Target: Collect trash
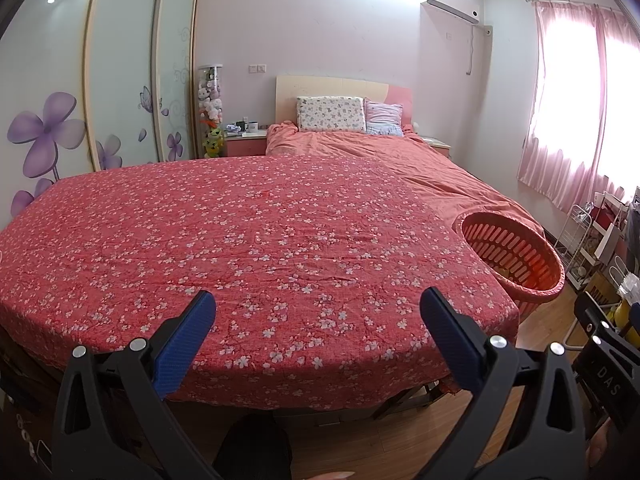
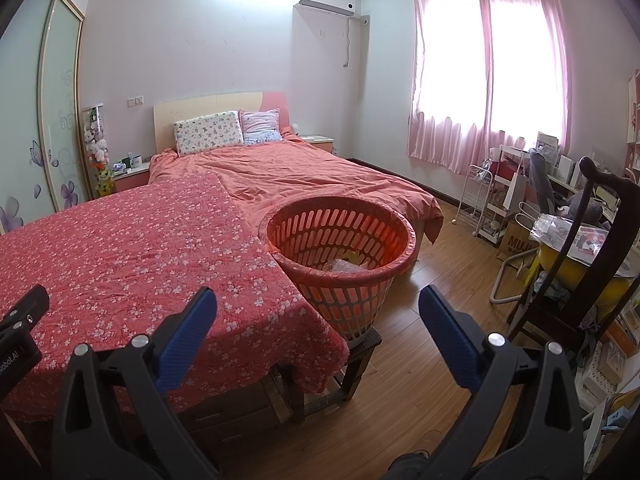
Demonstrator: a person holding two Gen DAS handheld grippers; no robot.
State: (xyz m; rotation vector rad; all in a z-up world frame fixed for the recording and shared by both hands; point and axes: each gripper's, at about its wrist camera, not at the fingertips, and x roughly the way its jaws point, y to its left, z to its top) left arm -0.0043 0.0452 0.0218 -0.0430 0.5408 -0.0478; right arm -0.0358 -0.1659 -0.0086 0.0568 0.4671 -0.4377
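Trash lies at the bottom of the orange slotted basket: crumpled clear wrapping with a yellow scrap beside it, plain in the right wrist view. The left wrist view catches the same basket only at its right edge, tilted by the lens, and just a pale yellowish glimpse shows inside.

Nearest in each view is the claw itself. The left claw stands wide apart, blue pads spread over the near edge of the worktop, holding nothing and touching nothing. The right claw is equally wide, empty, hanging above the cloth's corner and the wood floor.

The worktop wears a red cloth with small white blossoms. In the right wrist view the basket stands just beside that cloth's right edge on a dark wooden stool, which the left view does not show. The right view alone also shows a dark chair piled with things, a white wire rack and pink curtains in full.

Beyond the worktop lies the bed with an orange duvet and two pillows. The left view gives the wardrobe doors with purple flowers far more fully.
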